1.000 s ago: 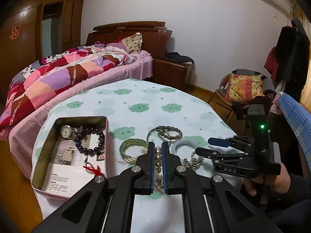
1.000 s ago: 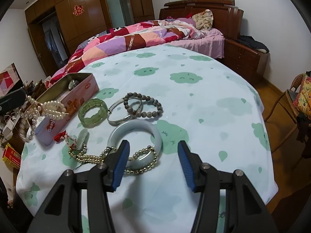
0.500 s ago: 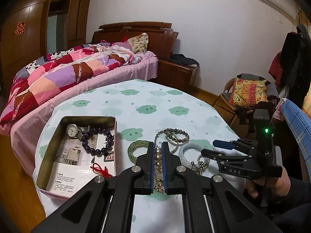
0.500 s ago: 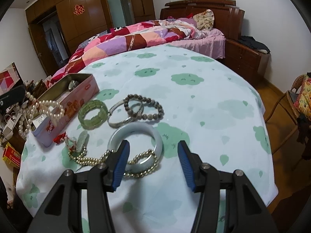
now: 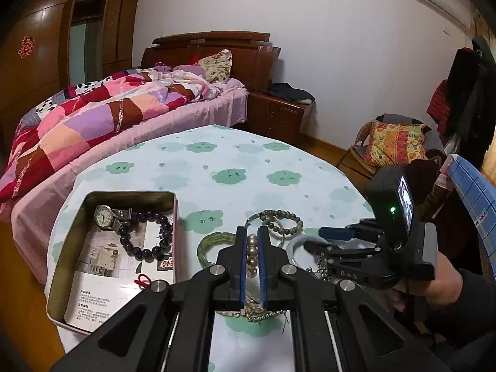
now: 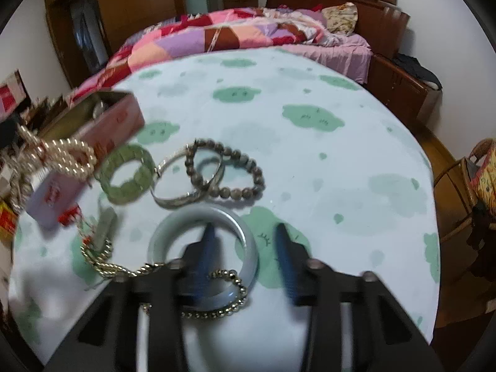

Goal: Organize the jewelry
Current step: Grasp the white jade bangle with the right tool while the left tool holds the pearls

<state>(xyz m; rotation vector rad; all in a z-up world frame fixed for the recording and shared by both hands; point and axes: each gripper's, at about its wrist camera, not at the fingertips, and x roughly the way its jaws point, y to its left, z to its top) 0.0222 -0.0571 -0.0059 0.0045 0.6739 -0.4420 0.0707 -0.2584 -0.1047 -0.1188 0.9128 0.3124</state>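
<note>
The white pearl strand (image 5: pixel 251 255), clenched in the left gripper (image 5: pixel 251 260), should be lowered fully inside the rectangular metal tin (image 5: pixel 77 274); the blurred right gripper (image 6: pixel 246 257) seems released.

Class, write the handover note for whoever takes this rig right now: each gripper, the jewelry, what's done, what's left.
Left gripper: shut on the pearl necklace, held above the table beside the tin.
Right gripper: open, low over the white bangle.
Done: watch and dark bead bracelet lie in the tin.
Left: pearls, white bangle, green bracelet, silver bangle, grey bead bracelet, gold chain.
</note>
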